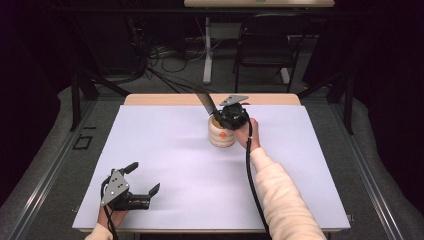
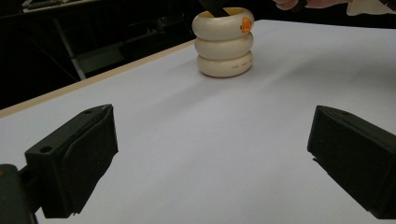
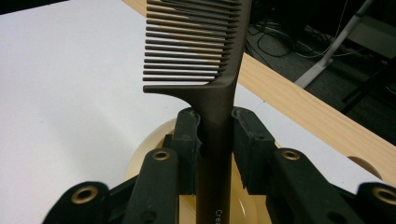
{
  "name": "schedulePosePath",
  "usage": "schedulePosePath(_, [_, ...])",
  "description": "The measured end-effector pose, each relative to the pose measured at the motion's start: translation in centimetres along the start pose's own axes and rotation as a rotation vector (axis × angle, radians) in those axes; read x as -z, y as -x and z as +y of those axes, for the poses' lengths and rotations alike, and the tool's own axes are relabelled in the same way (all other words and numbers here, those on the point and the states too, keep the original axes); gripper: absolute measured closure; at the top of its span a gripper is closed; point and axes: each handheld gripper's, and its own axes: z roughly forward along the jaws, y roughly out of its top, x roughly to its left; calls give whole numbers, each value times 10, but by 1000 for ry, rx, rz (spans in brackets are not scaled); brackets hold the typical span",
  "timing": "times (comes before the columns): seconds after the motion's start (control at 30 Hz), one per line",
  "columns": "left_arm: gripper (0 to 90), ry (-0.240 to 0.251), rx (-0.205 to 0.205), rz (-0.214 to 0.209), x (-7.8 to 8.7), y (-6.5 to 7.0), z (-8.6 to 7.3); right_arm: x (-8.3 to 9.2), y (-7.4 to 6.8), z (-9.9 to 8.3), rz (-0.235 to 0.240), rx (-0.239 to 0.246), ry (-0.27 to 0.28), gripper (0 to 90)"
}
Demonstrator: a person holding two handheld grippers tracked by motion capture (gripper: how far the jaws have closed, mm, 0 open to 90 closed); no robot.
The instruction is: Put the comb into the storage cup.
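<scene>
A dark comb was held upright by its handle over a cream ringed holder at the far side of the table.

Nearest the person, the left gripper [image 1: 142, 184] was rested on the smooth white table sheet [image 1: 170, 165], its blocky black jaws spread wide with nothing between them. Farther across the matte sheet, the holder [image 2: 224, 44], shaped like three stacked rounded rings of glossy cream material with a small orange mark near its rim, was seen standing upright. Above its open mouth the right gripper [image 3: 216, 140] was clamped narrowly on the flat brown plastic handle of the comb [image 3: 196, 51], whose straight, evenly spaced teeth were pointed sideways. Beyond, the pale wooden table edge [image 3: 299, 102] was visible.
</scene>
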Motion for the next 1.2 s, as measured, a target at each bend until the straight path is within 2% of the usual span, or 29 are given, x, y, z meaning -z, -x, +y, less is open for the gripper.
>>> schedulePosePath(0.83, [16, -2, -1, 0, 0, 0, 0, -6, -1, -3, 12, 4, -51, 710])
schedulePosePath(1.2, [16, -3, -3, -1, 0, 0, 0, 2, 3, -4, 17, -17, -53, 502])
